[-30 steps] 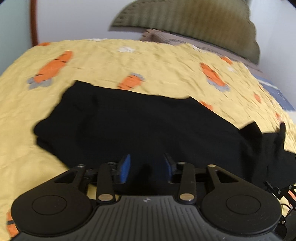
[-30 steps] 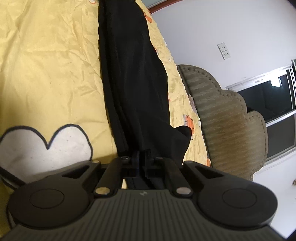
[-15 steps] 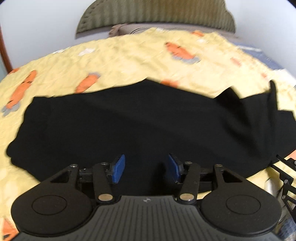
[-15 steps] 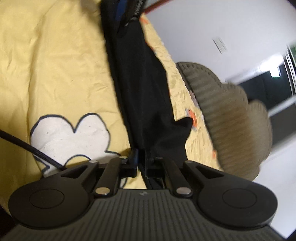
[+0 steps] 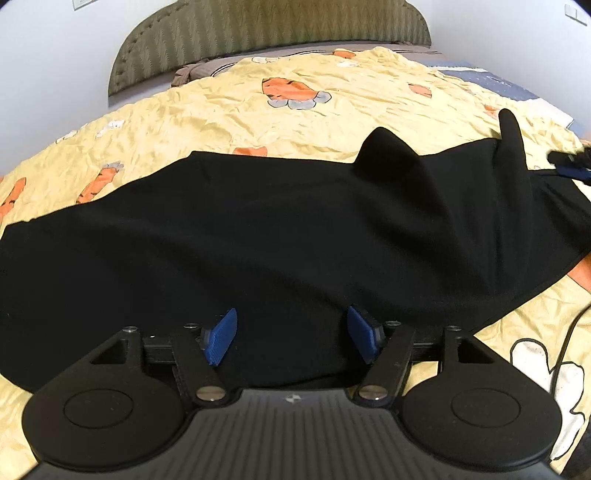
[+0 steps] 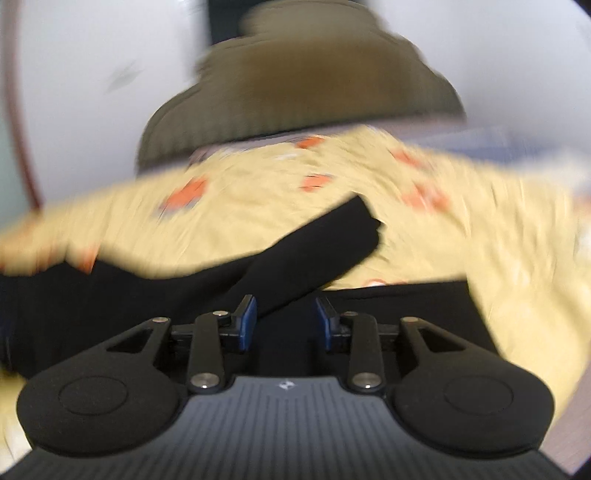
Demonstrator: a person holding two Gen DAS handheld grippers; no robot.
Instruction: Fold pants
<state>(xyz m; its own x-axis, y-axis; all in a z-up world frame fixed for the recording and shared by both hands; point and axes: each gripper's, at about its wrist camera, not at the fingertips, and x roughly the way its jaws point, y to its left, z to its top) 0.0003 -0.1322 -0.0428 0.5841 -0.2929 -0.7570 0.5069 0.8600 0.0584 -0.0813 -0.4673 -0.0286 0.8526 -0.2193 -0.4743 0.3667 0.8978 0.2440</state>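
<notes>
Across the yellow carrot-print bedspread the black pants are lying stretched out lengthwise, with the olive headboard sitting behind. Over their near edge the left gripper is hovering, jaws opening, blue pads clear of the cloth with nothing pinched. Further right, the right gripper is also opening over the pants' end, gripping nothing, though that view's pretty blurry.
</notes>
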